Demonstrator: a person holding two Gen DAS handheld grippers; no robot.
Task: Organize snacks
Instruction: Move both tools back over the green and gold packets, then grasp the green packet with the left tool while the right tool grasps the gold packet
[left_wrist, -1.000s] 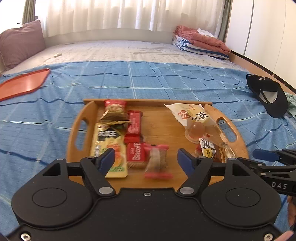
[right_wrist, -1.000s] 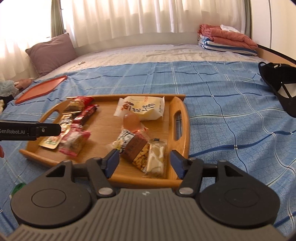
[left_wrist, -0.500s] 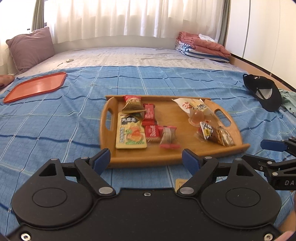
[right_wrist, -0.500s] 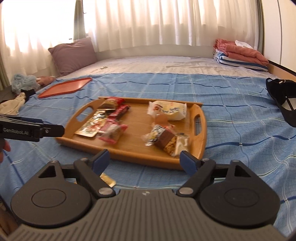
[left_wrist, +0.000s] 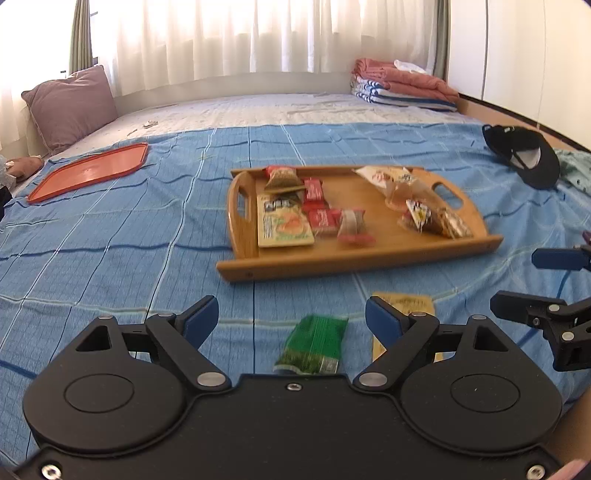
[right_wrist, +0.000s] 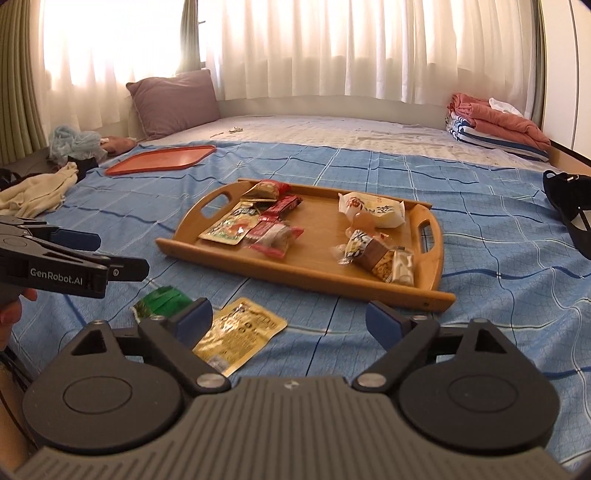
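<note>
Both grippers have pulled back from the wooden tray (left_wrist: 354, 264); left gripper (left_wrist: 291, 319) and right gripper (right_wrist: 290, 319) opening, nothing between the fingers. Snacks (left_wrist: 284, 221) lie on the tray. Green packet (left_wrist: 314, 343) and yellow packet (right_wrist: 238, 334) lie on the blue bedspread (left_wrist: 110, 240), near the tray's front rim.

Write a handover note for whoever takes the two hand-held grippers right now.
Left hand-held gripper: jaws opening, nothing between the pads; the green packet lies on the bedspread below it.
Right hand-held gripper: jaws opening, empty.
Wooden tray sits on the blue bedspread with snacks in two groups, left and right.
Done: most snacks are on the tray.
Left: the green packet and the yellow packet lie on the bedspread in front of the tray; probably place them on it. The orange tray holds nothing.
</note>
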